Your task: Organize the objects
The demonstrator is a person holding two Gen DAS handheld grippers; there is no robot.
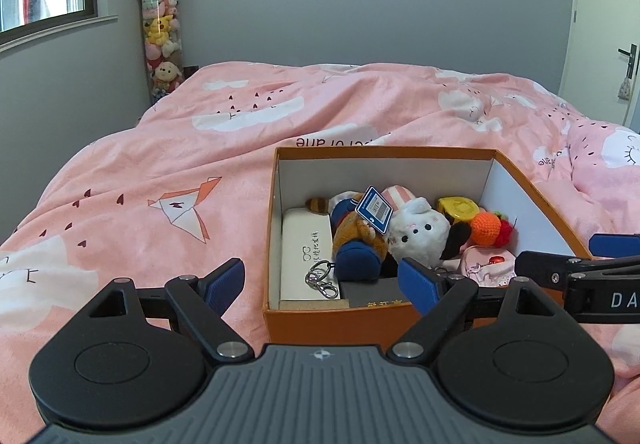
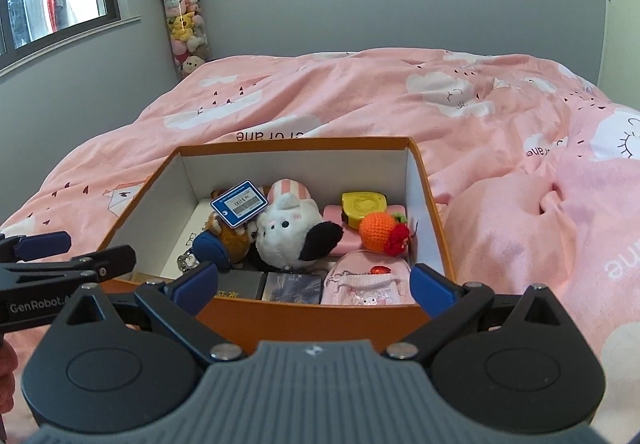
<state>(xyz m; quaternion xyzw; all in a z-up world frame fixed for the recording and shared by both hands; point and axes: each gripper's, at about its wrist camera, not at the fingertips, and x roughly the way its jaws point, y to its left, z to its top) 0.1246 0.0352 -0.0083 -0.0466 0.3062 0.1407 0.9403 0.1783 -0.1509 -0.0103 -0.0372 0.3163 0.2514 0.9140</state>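
Right wrist: toy-filled orange box (image 2: 304,314) on bedspread (image 2: 360,100)

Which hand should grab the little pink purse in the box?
Probably the right. The right tool is open and hangs just above the pink purse, at the orange box's near wall. The left tool sits over the white case.

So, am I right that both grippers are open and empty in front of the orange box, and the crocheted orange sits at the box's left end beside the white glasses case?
Not quite: the crocheted orange sits toward the right end of the orange box, by the yellow tape measure, as the right wrist view shows. The white glasses case is at the left end. Both grippers, left and right, are open and empty.
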